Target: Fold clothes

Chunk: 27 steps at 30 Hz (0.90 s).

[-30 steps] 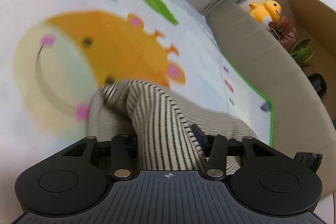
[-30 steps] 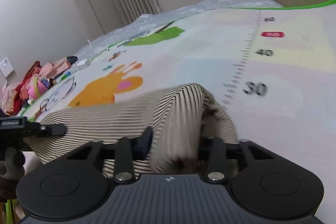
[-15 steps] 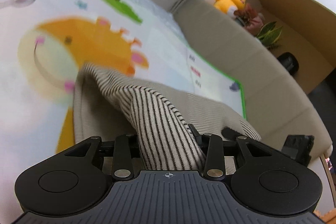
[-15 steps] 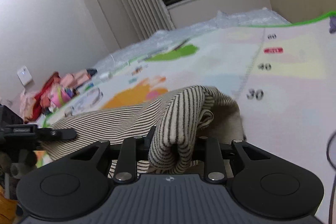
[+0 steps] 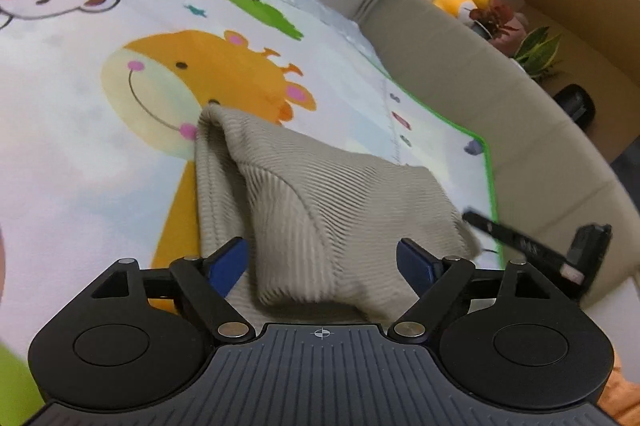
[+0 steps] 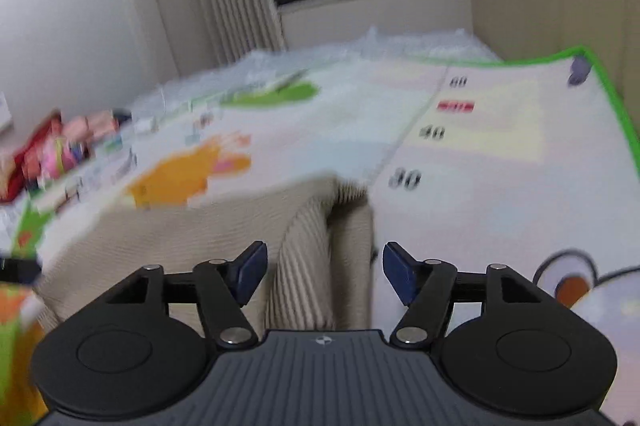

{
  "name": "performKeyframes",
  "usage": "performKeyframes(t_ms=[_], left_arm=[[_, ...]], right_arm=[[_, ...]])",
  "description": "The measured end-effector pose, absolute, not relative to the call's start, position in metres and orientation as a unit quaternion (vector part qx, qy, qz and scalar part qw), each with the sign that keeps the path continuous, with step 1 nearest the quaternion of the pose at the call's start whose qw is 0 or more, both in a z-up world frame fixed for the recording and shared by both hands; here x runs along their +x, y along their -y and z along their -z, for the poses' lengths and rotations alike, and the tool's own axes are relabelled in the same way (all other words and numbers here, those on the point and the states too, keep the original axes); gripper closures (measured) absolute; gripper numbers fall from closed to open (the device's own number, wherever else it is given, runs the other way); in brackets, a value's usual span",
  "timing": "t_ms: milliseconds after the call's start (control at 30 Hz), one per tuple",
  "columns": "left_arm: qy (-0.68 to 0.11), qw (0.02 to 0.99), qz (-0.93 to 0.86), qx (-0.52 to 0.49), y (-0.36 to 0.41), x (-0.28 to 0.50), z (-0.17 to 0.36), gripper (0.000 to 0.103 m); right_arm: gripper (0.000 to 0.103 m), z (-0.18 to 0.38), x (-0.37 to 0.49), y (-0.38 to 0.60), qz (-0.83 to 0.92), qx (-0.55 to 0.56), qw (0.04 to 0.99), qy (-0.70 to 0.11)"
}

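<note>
**Both grippers letting go of folded striped garment**

The left gripper (image 5: 322, 260) has its jaws opening, blue pads (image 5: 226, 262) clear of the cloth on both sides; the fold of the striped garment (image 5: 320, 194) sits between them, not pinched. The right gripper (image 6: 322, 272) is the same: jaws opening, a ridge of the striped garment (image 6: 308, 250) between the pads, no contact that shows. Likely reason: a fold has just been laid and both ends get released together so the top layer drops flat.

The garment lies on the play mat (image 5: 80, 130), its far corner over the giraffe print (image 5: 224, 66), its near edge bunched under the left gripper. The fabric is a soft ribbed knit, beige with fine dark stripes, doubled over, with a rounded fold edge and a loose hump. The mat is smooth and printed, with a green border. A beige sofa (image 5: 500, 106) is just beside the mat edge. The right wrist view is motion-blurred, so fine detail is lost there.
</note>
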<state>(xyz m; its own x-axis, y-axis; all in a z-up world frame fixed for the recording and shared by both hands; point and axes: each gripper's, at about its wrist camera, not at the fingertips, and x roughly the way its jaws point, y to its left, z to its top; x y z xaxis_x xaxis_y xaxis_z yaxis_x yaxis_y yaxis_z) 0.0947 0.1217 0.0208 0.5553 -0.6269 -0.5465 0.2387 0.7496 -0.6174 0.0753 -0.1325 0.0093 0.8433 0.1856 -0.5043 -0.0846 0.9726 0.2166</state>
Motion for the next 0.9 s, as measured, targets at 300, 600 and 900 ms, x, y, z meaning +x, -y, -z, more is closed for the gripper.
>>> performKeyframes(t_ms=[300, 600, 900], left_arm=[[-0.458, 0.781, 0.323, -0.276, -0.069, 0.071, -0.001, 0.017], [-0.480, 0.793, 0.256, -0.273, -0.062, 0.144, 0.021, 0.025], [-0.403, 0.882, 0.168, -0.175, -0.046, 0.206, 0.015, 0.023]], right_arm=[[0.053, 0.009, 0.142, 0.114, -0.104, 0.043, 0.948, -0.298], [0.057, 0.044, 0.094, 0.129, -0.085, 0.106, 0.947, -0.291], [0.058, 0.043, 0.009, 0.080, -0.107, 0.087, 0.955, -0.263]])
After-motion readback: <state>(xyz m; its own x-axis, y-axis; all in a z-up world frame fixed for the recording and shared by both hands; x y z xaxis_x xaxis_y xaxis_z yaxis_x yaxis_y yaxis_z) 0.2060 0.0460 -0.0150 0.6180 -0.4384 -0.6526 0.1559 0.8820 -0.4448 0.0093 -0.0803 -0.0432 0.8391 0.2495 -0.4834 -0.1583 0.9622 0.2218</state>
